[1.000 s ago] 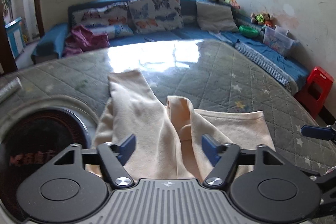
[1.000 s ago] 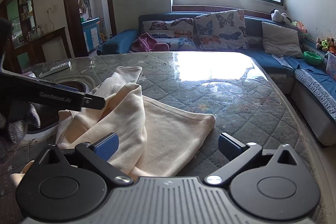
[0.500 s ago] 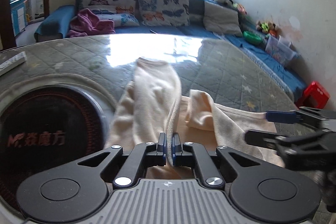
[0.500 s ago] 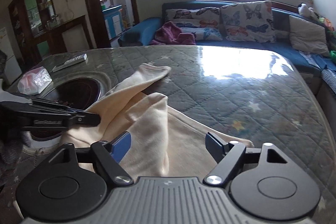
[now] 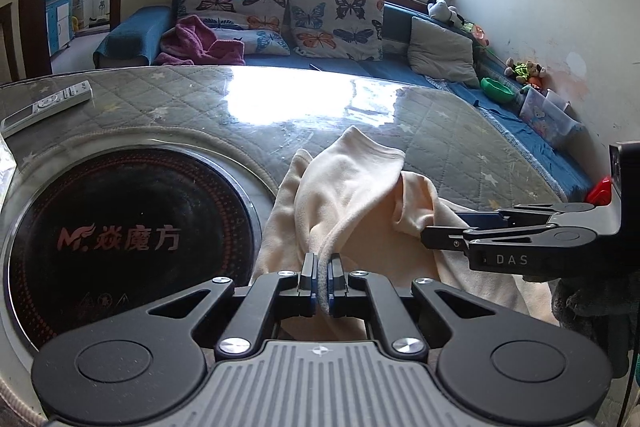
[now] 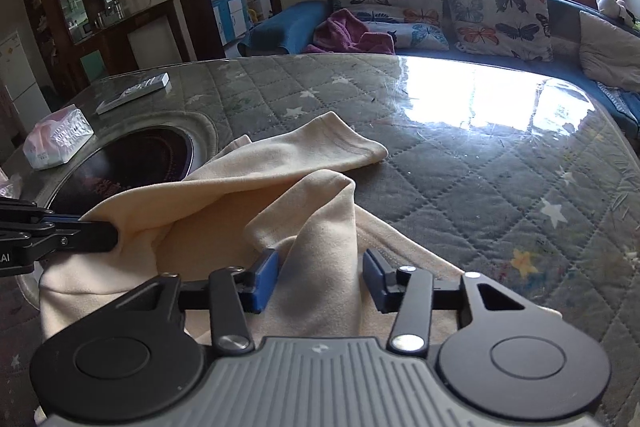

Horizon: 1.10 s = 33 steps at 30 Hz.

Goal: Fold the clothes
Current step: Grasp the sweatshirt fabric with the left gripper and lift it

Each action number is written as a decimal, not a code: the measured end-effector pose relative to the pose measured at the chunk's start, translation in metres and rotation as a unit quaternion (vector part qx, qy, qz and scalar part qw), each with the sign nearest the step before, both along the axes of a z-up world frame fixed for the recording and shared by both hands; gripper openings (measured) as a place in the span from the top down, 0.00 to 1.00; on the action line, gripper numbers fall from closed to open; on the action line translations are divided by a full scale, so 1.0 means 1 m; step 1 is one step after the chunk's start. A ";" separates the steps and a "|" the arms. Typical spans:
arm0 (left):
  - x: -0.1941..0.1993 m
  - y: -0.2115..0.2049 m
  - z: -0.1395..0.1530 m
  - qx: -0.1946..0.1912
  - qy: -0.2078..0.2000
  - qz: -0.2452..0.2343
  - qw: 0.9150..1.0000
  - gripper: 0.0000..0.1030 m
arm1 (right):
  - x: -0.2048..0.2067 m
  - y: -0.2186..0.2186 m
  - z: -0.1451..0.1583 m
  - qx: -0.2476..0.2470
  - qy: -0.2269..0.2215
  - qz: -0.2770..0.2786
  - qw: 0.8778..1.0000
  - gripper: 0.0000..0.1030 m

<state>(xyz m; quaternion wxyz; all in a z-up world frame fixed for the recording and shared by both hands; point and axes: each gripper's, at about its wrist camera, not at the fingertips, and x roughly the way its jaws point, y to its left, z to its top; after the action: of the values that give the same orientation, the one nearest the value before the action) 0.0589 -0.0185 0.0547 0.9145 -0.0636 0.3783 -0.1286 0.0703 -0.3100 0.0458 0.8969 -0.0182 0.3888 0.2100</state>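
a second ago both grippers stood open over the cream garment (image 6: 224, 195) on the quilted table (image 6: 500, 167). now the left gripper (image 5: 321, 281) is clenched on a raised fold, and the right gripper (image 6: 319, 277) is closing with a second ridge between its pads, not yet pinched. judgement: lifting can follow once both grips hold.

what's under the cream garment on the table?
The cream garment lies on the quilted table cover under glass, and its left edge overlaps the rim of the round black cooktop. Whatever else sits beneath the bunched folds is covered.
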 end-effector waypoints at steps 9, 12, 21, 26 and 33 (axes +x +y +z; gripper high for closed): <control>-0.002 0.001 -0.004 0.001 0.002 0.004 1.000 0.95 | -0.001 0.000 0.001 -0.003 -0.002 -0.001 1.000 0.71; -0.003 0.002 -0.005 0.002 0.002 0.007 1.000 0.95 | -0.002 0.000 0.000 -0.002 -0.004 -0.003 1.000 0.73; -0.010 0.004 -0.006 0.003 0.001 0.011 1.000 0.96 | -0.010 0.002 0.002 -0.019 -0.010 0.001 1.000 0.73; -0.016 0.008 -0.008 0.003 0.004 0.018 1.000 0.96 | -0.015 0.003 0.002 -0.026 -0.011 0.001 1.000 0.72; -0.025 0.008 -0.009 0.001 0.006 0.023 1.000 0.96 | -0.029 0.005 0.007 -0.036 -0.020 0.007 0.999 0.60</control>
<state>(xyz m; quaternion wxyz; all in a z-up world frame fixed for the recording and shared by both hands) 0.0334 -0.0102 0.0454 0.9151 -0.0721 0.3821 -0.1065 0.0413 -0.3047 0.0524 0.9019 -0.0577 0.3776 0.2016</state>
